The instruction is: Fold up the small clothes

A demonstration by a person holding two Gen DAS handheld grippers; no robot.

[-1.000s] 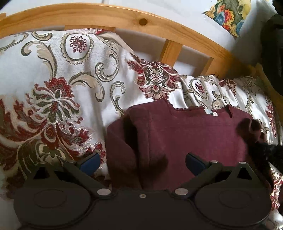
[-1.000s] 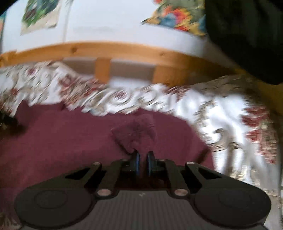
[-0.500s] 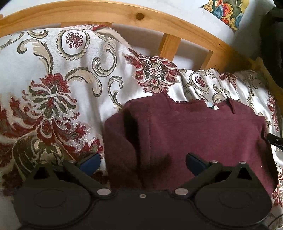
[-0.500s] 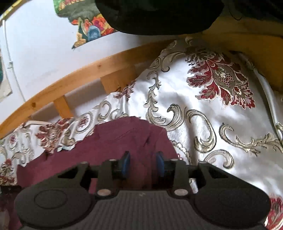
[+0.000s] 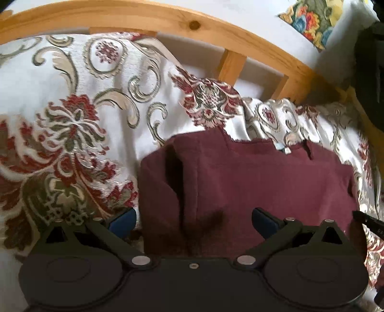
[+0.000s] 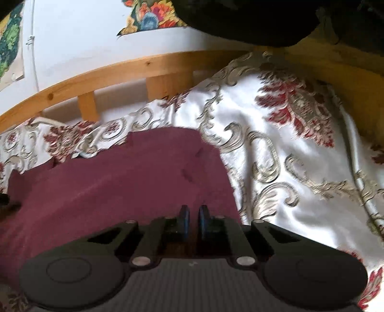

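A maroon sweater (image 5: 252,182) lies flat on the patterned bedspread (image 5: 72,120), collar and label toward the headboard, its left sleeve folded in. My left gripper (image 5: 193,219) hangs open and wide over the sweater's near left part, with nothing between its blue pads. In the right wrist view the sweater (image 6: 120,187) fills the lower left. My right gripper (image 6: 193,219) sits low at the sweater's right side, its jaws closing to a thin slit with dark maroon cloth in it. Its black tip (image 5: 367,219) shows at the sweater's right edge in the left wrist view.
A curved wooden headboard (image 5: 168,21) with slats runs behind the bed against a white wall. A colourful picture (image 6: 148,16) hangs there. A dark bulky shape (image 6: 240,19) looms at the upper right. Bedspread (image 6: 288,156) lies bare to the sweater's right.
The right gripper let go of the bunched sleeve, opened, rolled and swung toward the sweater's right side, then closed again. The sleeve now lies flat. The left gripper stayed put.
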